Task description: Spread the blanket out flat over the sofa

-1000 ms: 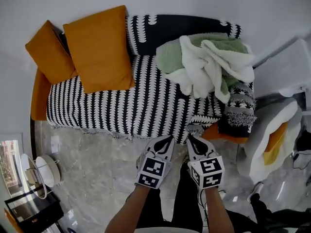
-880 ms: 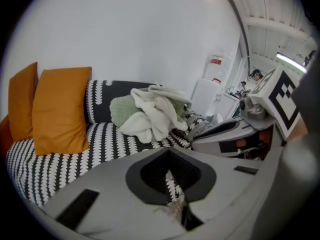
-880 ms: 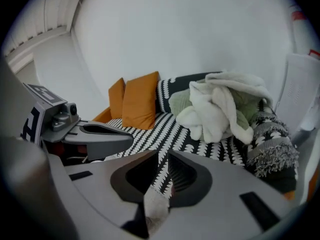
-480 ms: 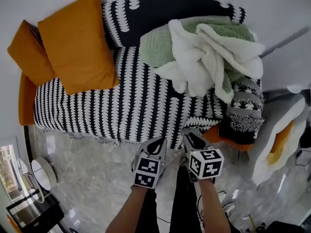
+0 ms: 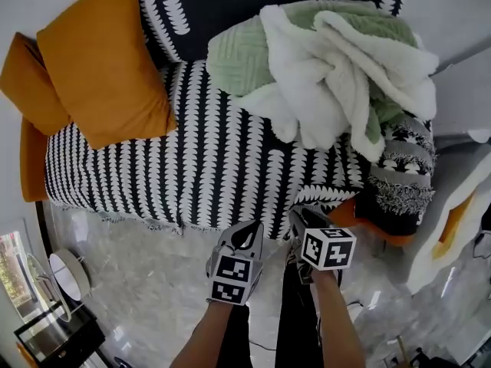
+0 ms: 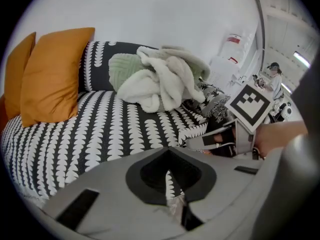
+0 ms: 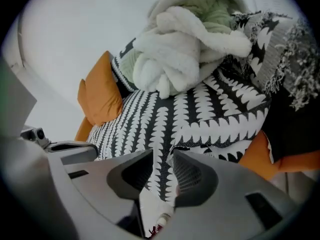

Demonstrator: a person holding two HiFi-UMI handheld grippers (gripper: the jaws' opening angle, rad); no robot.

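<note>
My L gripper (image 5: pixel 247 236) fingers clamp the front hem of the black-and-white blanket (image 5: pixel 222 167) spread over the sofa (image 5: pixel 29 171), prob. to tug it flat; R gripper (image 5: pixel 301 219) fingers, just opened, stand apart round the hem.

Living room of a home: sofa (image 5: pixel 230 175) in a black-and-white cover, orange cushions (image 5: pixel 100 60) at ten o'clock, heaped fleece blanket (image 5: pixel 330 75) at one o'clock, polished marble floor (image 5: pixel 153 282) at six o'clock.
</note>
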